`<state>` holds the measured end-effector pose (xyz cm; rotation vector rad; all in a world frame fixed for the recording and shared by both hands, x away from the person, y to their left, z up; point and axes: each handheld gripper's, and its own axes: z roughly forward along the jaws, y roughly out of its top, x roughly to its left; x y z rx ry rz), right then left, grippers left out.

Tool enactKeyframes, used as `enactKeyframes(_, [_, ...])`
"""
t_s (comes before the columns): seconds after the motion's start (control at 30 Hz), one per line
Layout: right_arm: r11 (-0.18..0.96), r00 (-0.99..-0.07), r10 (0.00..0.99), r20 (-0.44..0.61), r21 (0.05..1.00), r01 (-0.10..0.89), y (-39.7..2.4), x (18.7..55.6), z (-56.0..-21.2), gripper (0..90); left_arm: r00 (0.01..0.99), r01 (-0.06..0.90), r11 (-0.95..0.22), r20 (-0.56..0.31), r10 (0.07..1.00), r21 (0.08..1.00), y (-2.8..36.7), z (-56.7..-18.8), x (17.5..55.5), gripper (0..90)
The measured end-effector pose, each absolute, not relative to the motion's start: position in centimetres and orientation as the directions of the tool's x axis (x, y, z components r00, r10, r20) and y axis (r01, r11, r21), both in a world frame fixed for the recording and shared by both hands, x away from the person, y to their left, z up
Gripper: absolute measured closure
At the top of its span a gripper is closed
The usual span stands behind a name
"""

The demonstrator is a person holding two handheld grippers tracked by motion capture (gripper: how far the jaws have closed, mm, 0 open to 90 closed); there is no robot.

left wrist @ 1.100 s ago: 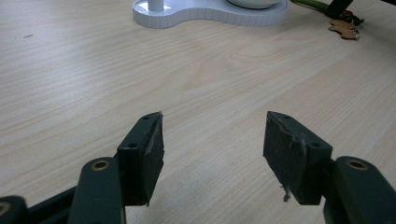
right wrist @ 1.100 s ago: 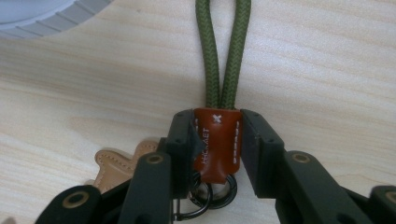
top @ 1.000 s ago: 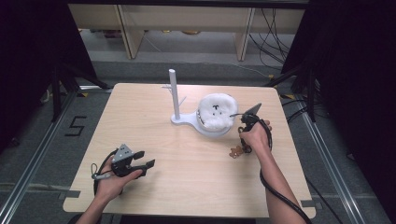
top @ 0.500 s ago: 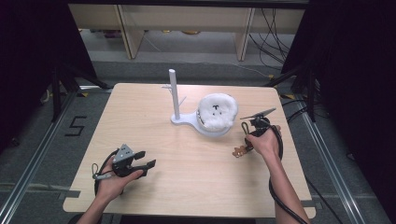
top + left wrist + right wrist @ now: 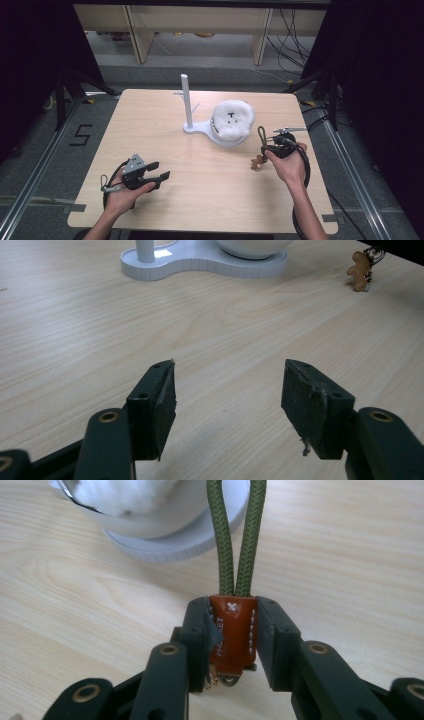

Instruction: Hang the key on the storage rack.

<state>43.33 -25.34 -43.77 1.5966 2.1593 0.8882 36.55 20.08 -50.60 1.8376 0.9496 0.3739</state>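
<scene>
Dangling keychain (image 5: 233, 630) between right tongs (image 5: 234, 640)

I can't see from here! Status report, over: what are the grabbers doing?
Left gripper open, holding nothing. Right gripper shut on keychain tab, green cord loop up. White stand ahead, nothing blocking.

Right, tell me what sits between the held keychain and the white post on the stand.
The right gripper clamps the keychain by its leather tab. Between it and the post sits the fluffy white bowl on the same stand; a direct path would cross it.
</scene>
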Motion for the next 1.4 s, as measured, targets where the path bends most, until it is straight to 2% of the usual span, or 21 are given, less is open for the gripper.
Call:
enactKeyframes(0.07, [0.180, -0.349, 0.927, 0.137, 0.655, 0.734, -24.9, 42.9, -43.3, 69.3, 0.646, 0.441, -0.193, -0.161, 0.747, 0.876, 19.9, -50.4, 36.5, 38.4])
enactKeyframes(0.1, [0.143, -0.328, 0.930, 0.168, 0.658, 0.740, -24.4, 42.7, -43.2, 69.2, 0.645, 0.444, -0.190, -0.165, 0.747, 0.876, 19.9, -50.2, 36.5, 38.8])
enactKeyframes(0.27, [0.211, -0.431, 0.895, 0.115, 0.744, 0.635, -23.5, 42.3, -42.9, 69.3, 0.658, 0.438, -0.170, -0.186, 0.729, 0.883, 19.4, -49.4, 36.5, 39.8])
enactKeyframes(0.5, [0.221, -0.500, 0.862, 0.087, 0.822, 0.524, -20.8, 41.5, -42.4, 69.2, 0.672, 0.403, -0.154, -0.177, 0.719, 0.902, 18.3, -47.7, 37.1, 43.0])
enactKeyframes(0.6, [0.206, -0.508, 0.855, 0.106, 0.829, 0.520, -19.4, 41.2, -42.2, 69.2, 0.682, 0.391, -0.149, -0.178, 0.709, 0.908, 17.5, -46.8, 37.5, 44.8])
enactKeyframes(0.67, [0.239, -0.538, 0.841, 0.059, 0.851, 0.467, -18.7, 41.4, -42.2, 69.2, 0.689, 0.391, -0.132, -0.195, 0.698, 0.911, 17.0, -46.0, 37.9, 49.1])
enactKeyframes(0.8, [0.215, -0.549, 0.831, 0.090, 0.859, 0.465, -17.0, 41.3, -42.3, 69.2, 0.699, 0.378, -0.126, -0.193, 0.689, 0.917, 16.0, -44.9, 38.7, 53.1])
enactKeyframes(1.0, [0.224, -0.577, 0.814, 0.067, 0.880, 0.419, -15.5, 41.3, -42.6, 69.2, 0.715, 0.366, -0.124, -0.194, 0.671, 0.922, 14.4, -44.1, 39.7, 54.9])
enactKeyframes(1.4, [0.241, -0.602, 0.797, 0.045, 0.890, 0.386, -13.6, 41.3, -42.5, 69.2, 0.726, 0.403, -0.073, -0.270, 0.633, 0.912, 12.4, -43.0, 41.7, 56.8])
